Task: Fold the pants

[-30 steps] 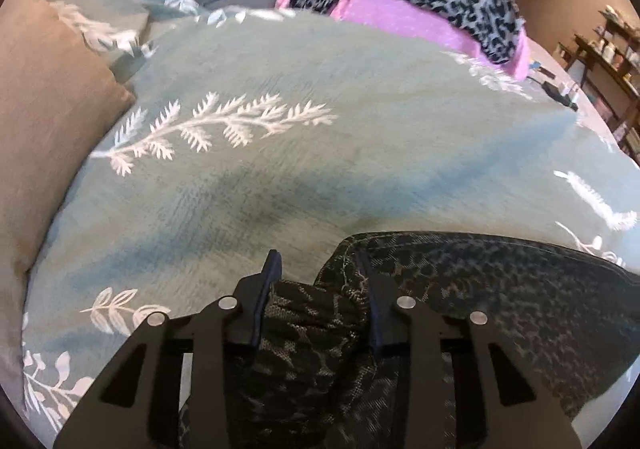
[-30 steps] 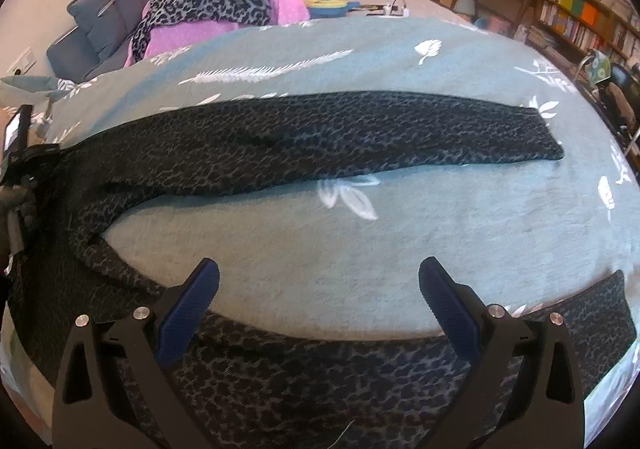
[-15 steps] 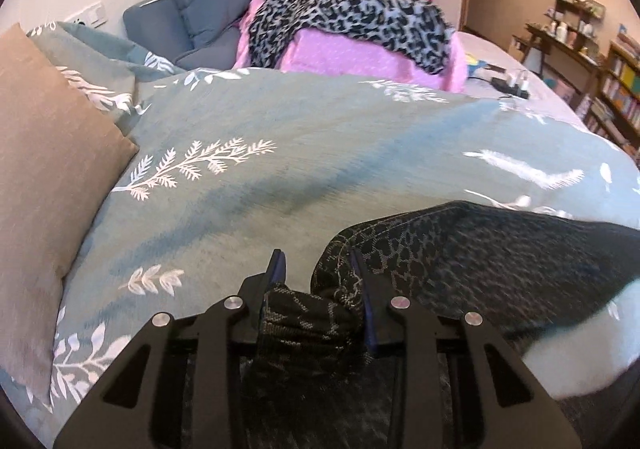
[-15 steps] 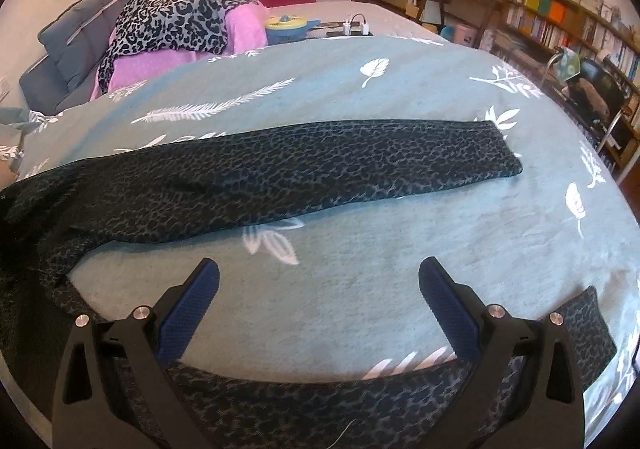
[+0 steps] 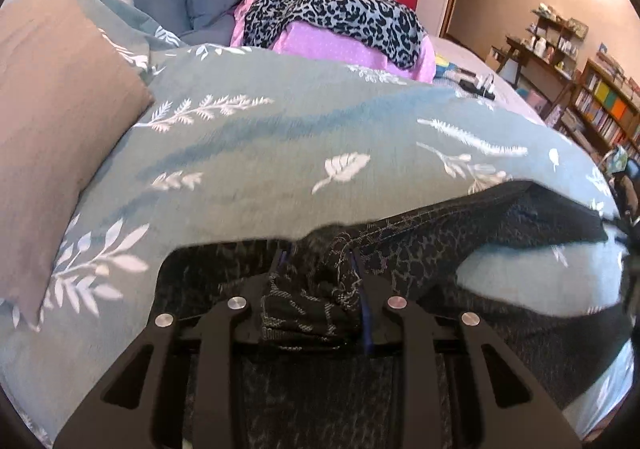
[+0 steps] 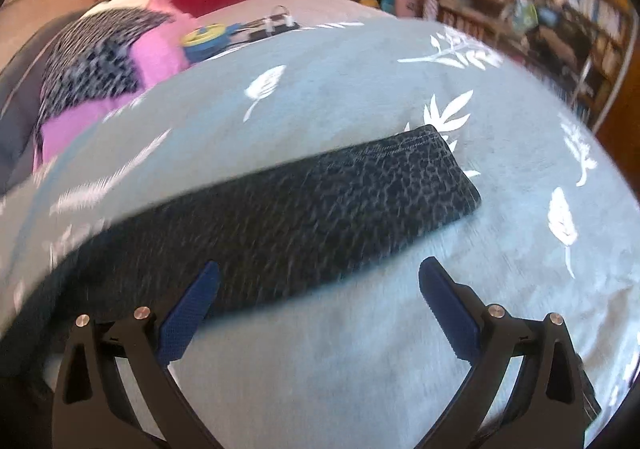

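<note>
**K:** While the left gripper (image 5: 320, 261) is in frame, what's it on?

**R:** Clamped on a bunched wad of the pants (image 5: 460, 249). Dark spotted fabric fills the gap between its fingers (image 5: 362, 289) and spills back under the gripper body. One leg runs off to its right across the bedspread (image 5: 280, 153).

**K:** Right gripper (image 6: 320, 293)?

**R:** Jaws wide apart, nothing between them. Blue pads (image 6: 448, 309) hover above the teal cover. A pant leg (image 6: 320, 205) lies flat just ahead of it, running diagonally, hem end forward-right. Its left fingertip overlaps the leg's near edge in view; cannot tell if touching.

**K:** Surroundings?

**R:** Left view: tan pillow (image 5: 52, 137) far left of the gripper, leopard-print and pink pile (image 5: 336, 17) well ahead, bookshelf (image 5: 600, 113) far right. Right view is motion-blurred.
</note>
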The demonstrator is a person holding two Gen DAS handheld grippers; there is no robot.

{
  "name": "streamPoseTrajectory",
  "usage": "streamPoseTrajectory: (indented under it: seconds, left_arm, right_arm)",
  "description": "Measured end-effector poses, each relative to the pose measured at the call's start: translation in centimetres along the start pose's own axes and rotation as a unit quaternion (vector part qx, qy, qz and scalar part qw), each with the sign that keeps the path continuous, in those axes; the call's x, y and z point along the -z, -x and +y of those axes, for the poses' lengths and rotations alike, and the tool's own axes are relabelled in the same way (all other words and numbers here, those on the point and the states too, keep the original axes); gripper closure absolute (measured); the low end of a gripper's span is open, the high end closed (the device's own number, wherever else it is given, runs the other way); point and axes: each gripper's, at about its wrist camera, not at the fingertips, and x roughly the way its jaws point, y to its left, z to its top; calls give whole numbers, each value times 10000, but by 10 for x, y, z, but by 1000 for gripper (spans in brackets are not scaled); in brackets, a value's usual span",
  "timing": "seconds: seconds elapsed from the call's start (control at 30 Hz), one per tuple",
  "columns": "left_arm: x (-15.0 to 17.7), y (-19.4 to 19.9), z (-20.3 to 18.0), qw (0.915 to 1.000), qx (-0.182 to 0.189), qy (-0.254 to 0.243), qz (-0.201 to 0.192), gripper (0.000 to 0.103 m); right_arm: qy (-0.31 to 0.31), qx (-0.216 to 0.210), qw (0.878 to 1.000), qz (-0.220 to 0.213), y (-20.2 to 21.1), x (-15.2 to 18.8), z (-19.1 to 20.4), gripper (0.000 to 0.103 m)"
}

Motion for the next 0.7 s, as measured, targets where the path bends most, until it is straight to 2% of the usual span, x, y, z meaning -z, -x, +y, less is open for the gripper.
streamPoseTrajectory:
  seconds: [0.07, 0.17, 0.2, 0.27, 0.47, 0.57, 0.67, 0.7]
  left_arm:
    - [5, 8, -4, 10000, 8, -76, -11, 73]
    - [7, 22, -9, 9998, 53, -110, -130, 73]
    - [7, 29, -10, 9997, 10, -110, -225, 73]
    - [8, 42, -9, 9993, -64, 10, -370, 74]
    - [16, 78, -2, 9971, 65, 260, -707, 74]
    - [20, 88, 1, 9967, 97, 324, -733, 74]
    - [24, 96, 8, 9963, 179, 462, -709, 74]
    - [26, 97, 7, 9967, 69, 429, -687, 74]
  right_arm:
    - [-358, -67, 9992, 166, -18, -20, -11, 5]
    - [-850, -96, 9952, 465, -43, -47, -25, 20]
    - [-975, -84, 9936, 568, -51, -53, -29, 21]
    - [-1147, -101, 9910, 685, -63, -65, -33, 22]
    - [-1679, 95, 9803, 1037, -98, -89, -45, 22]
    - [-1837, 258, 9752, 1209, -110, -93, -48, 22]
    - [-1767, 331, 9764, 1193, -113, -95, -46, 22]
    - [-1768, 337, 9766, 1181, -114, -95, -46, 22]
